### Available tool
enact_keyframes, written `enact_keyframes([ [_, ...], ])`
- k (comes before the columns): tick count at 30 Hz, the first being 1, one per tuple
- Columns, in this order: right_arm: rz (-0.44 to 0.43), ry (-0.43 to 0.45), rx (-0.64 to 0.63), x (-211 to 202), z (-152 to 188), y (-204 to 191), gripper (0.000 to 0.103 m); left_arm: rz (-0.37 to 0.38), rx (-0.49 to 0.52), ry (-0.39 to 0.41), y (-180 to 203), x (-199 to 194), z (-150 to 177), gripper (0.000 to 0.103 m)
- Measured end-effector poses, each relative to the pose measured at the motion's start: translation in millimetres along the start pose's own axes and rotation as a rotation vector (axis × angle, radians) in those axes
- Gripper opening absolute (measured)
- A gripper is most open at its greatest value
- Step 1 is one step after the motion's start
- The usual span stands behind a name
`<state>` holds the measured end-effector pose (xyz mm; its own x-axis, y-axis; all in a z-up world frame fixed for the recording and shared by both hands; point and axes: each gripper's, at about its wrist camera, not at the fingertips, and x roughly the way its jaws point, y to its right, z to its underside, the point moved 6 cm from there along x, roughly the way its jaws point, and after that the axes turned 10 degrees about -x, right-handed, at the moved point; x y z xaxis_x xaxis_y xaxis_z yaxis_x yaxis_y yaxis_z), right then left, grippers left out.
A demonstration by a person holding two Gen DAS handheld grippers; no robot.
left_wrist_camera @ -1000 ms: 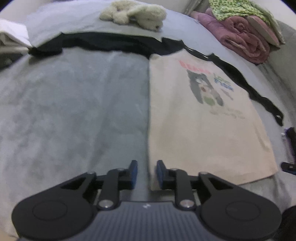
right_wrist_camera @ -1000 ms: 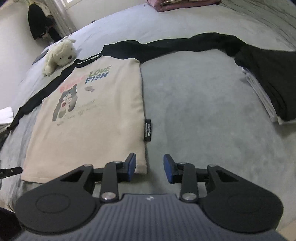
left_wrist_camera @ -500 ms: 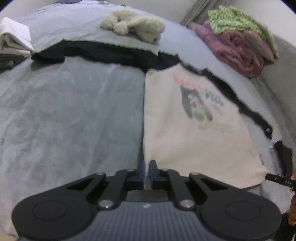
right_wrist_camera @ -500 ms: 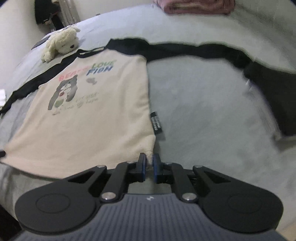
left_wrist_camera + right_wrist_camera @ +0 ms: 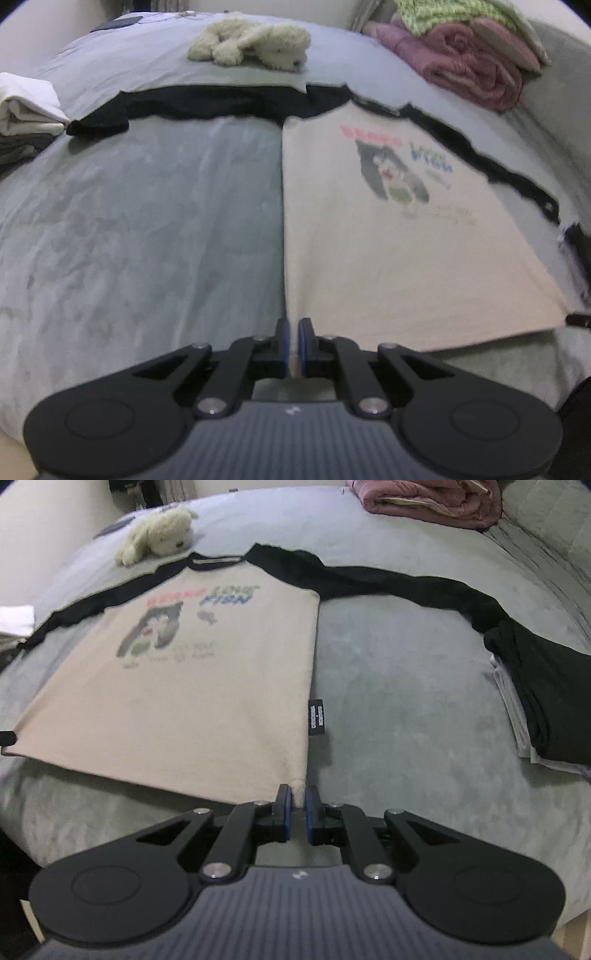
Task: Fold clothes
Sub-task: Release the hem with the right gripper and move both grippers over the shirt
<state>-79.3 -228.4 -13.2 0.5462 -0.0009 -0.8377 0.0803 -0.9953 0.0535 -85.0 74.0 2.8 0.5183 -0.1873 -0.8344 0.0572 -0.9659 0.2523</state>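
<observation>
While my left gripper (image 5: 294, 345) and right gripper (image 5: 298, 812) pinch the shirt (image 5: 207, 686) hem corners narrowly, either thin grip may slip if I lift unevenly.

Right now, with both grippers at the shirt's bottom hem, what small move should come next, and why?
Probably lift both corners slightly and carry the hem toward the collar. The left gripper and right gripper each pinch a bottom corner of the cream shirt, which lies flat with black sleeves spread.
</observation>
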Motion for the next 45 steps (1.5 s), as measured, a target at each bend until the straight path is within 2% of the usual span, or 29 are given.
enact_keyframes([
  [2, 0.001, -0.008, -0.017, 4.3, -1.2, 0.5, 0.010, -0.011, 0.013, -0.034, -1.9, 9.4, 3.8, 0.006],
  [4, -0.008, -0.009, -0.031, 6.8, -1.7, 2.6, 0.012, -0.008, -0.003, -0.054, -7.5, 14.6, 3.5, 0.016],
  [5, -0.007, -0.009, -0.038, 6.9, -2.3, 2.6, 0.012, -0.005, -0.021, -0.053, -11.2, 14.6, 1.3, 0.024],
  [6, -0.004, -0.004, -0.043, 5.9, -3.3, 3.5, 0.014, -0.003, -0.043, -0.040, -15.3, 11.7, -2.9, 0.030],
  [10, 0.010, 0.064, -0.013, -2.7, -12.3, 22.0, 0.017, -0.011, -0.098, 0.021, -25.7, 3.1, -26.9, 0.038],
  [15, 0.024, 0.116, 0.065, 9.9, -34.0, 46.6, 0.017, 0.010, -0.129, 0.058, -5.7, 17.1, -62.2, 0.040],
  [19, 0.048, 0.145, 0.078, 29.3, -54.4, 56.4, 0.017, 0.043, -0.078, 0.068, 34.7, 41.1, -83.3, 0.042],
  [24, 0.149, 0.184, -0.022, 56.7, -84.2, 67.7, 0.017, 0.067, 0.033, 0.098, 78.8, 81.5, -109.7, 0.048],
  [30, 0.268, 0.193, -0.174, 99.5, -114.1, 96.7, 0.018, 0.051, 0.085, 0.153, 87.2, 117.7, -131.0, 0.050],
  [34, 0.360, 0.172, -0.278, 135.3, -132.1, 119.4, 0.042, 0.024, 0.102, 0.187, 84.1, 133.1, -138.7, 0.054],
  [37, 0.401, 0.160, -0.323, 164.1, -144.8, 126.3, 0.042, 0.013, 0.100, 0.198, 81.2, 141.6, -142.5, 0.056],
  [40, 0.453, 0.178, -0.433, 182.1, -158.2, 120.8, 0.042, 0.012, 0.108, 0.202, 81.5, 141.5, -142.5, 0.056],
  [42, 0.474, 0.164, -0.489, 190.8, -165.4, 119.1, 0.032, 0.011, 0.118, 0.205, 82.1, 140.7, -142.1, 0.056],
  [43, 0.480, 0.152, -0.492, 193.4, -169.3, 122.9, 0.012, 0.010, 0.122, 0.206, 82.5, 140.4, -141.8, 0.056],
  [44, 0.485, 0.138, -0.480, 194.5, -172.9, 129.4, 0.000, 0.010, 0.124, 0.207, 82.5, 140.1, -141.8, 0.056],
  [45, 0.492, 0.136, -0.461, 193.3, -177.3, 136.4, 0.000, 0.011, 0.121, 0.208, 82.0, 139.8, -142.0, 0.056],
])
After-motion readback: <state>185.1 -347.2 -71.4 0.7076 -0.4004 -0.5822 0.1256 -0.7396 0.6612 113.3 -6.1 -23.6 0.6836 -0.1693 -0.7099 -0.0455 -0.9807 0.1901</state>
